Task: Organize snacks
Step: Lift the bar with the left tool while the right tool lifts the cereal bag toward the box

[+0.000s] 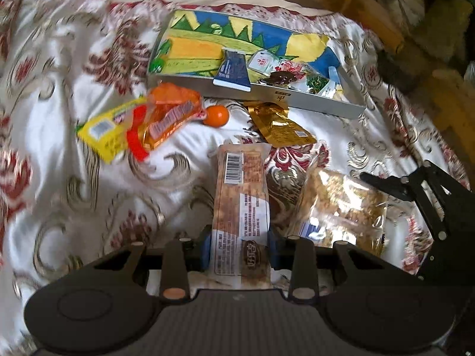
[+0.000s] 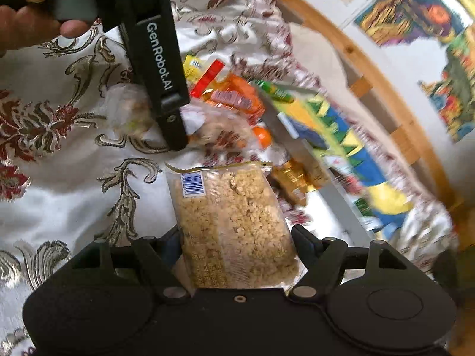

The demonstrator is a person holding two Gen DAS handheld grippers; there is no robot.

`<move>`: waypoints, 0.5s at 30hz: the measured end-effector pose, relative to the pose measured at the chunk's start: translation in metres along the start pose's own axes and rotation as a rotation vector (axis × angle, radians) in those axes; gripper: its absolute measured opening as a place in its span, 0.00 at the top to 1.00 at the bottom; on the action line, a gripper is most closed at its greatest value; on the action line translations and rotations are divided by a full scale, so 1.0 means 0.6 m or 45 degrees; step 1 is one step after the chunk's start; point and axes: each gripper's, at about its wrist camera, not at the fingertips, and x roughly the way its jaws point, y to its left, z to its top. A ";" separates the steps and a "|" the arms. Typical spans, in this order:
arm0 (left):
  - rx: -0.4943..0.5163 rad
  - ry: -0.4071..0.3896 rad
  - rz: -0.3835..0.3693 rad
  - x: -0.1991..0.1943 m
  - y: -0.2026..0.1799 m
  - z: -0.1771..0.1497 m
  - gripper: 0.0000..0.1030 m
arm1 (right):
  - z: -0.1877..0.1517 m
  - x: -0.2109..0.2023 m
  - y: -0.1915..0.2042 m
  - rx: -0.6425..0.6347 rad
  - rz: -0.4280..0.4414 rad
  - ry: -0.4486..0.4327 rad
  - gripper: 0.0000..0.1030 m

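Two packs clamped in your fingers: left gripper (image 1: 240,241) biscuit bar (image 1: 241,204), right gripper (image 2: 237,243) rice-puff pack (image 2: 234,225); box (image 1: 252,95) at 12 o'clock part-filled, approx. four snacks loose.

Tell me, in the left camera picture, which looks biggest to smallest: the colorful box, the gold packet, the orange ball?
1. Colorful box, biggest by far, though farthest away.
2. Gold packet.
3. Orange ball, smallest; it sits about as far away as the packet, so that's fair.
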 end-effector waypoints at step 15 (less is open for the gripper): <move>0.032 -0.408 0.024 -0.089 -0.039 -0.004 0.63 | 0.003 -0.047 -0.050 0.184 -0.204 -0.179 0.25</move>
